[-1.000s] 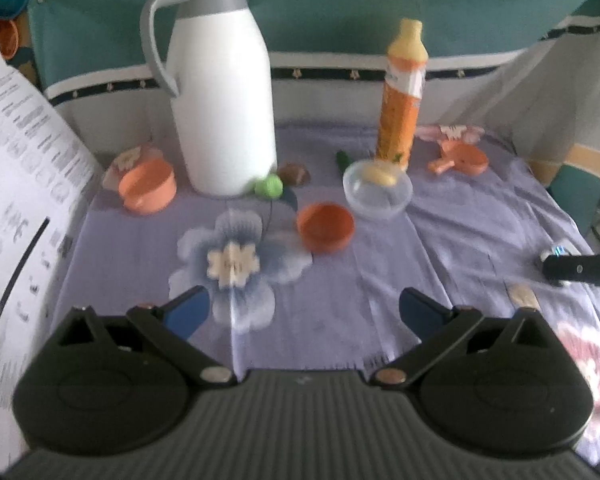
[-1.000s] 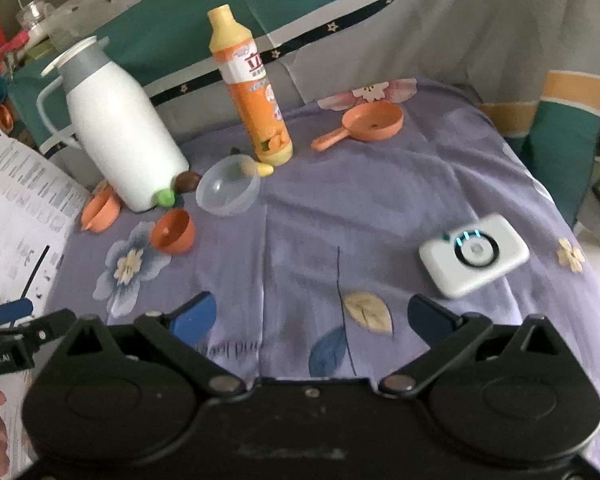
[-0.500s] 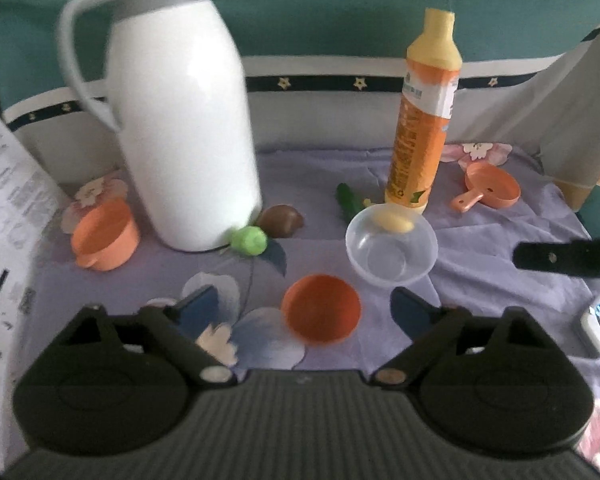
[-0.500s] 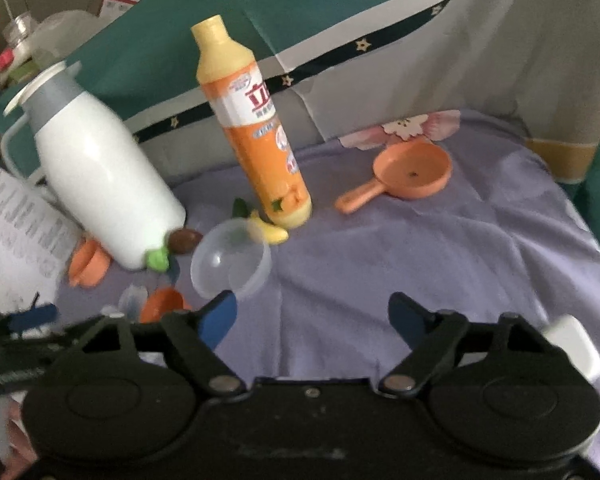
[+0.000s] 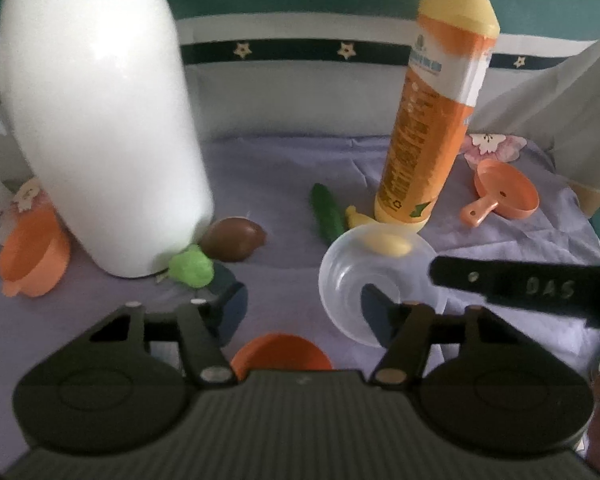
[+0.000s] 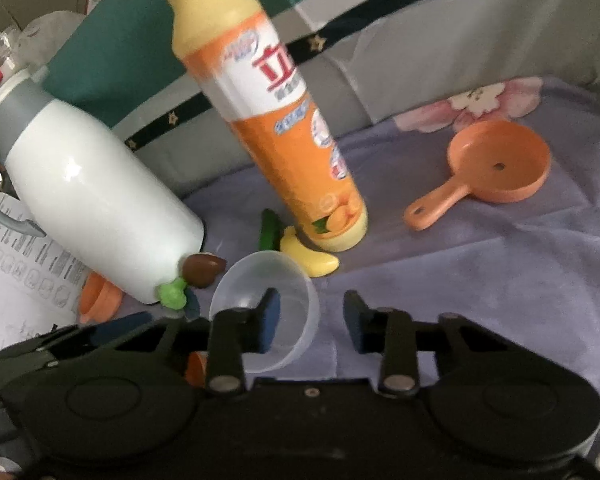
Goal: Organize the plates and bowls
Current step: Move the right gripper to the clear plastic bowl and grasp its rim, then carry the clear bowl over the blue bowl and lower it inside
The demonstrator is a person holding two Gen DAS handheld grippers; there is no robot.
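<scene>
Right fingers (image 6: 268, 312) straddle clear bowl (image 6: 268, 308) rim — left view can't tell.

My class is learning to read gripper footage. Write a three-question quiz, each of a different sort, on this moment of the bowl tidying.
1. True or false: the left gripper is shut on the orange bowl.
2. Which gripper has a finger inside the clear bowl? A left, B right.
3. Fill in: the toy banana lies at the foot of the ____.

Key: 1 false; 2 B; 3 detergent bottle.
</scene>
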